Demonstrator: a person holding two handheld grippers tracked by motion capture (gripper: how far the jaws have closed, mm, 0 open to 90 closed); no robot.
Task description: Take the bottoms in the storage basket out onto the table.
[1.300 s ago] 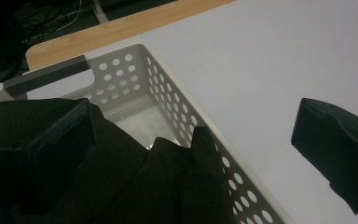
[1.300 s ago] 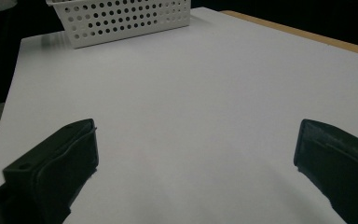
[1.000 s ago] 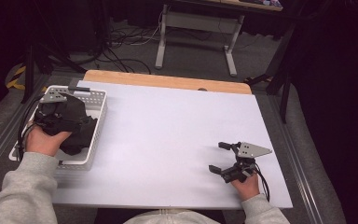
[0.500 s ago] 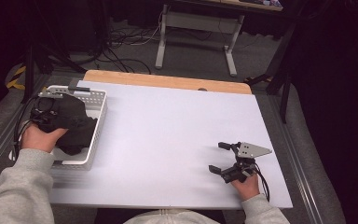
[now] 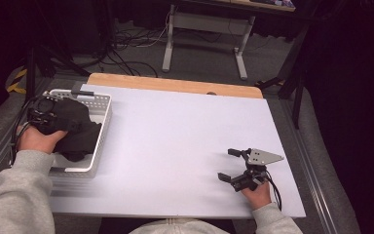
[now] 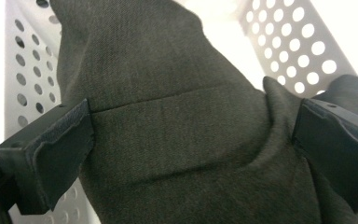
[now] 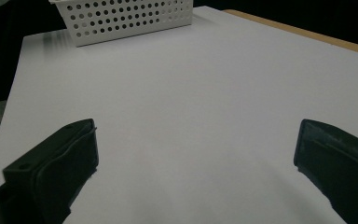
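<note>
dark cloth, wide claw, perforated basket

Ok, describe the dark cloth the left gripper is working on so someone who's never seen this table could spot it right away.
Start at the white table and go to its left edge, where a white perforated basket sits. The dark grey cloth is heaped inside it, between the left gripper's open jaws. It is the one soft, dark thing against the basket's white walls.

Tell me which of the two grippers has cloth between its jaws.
The left gripper, over the white basket: dark cloth sits between its wide-apart jaws. The right gripper is open over bare table.
</note>
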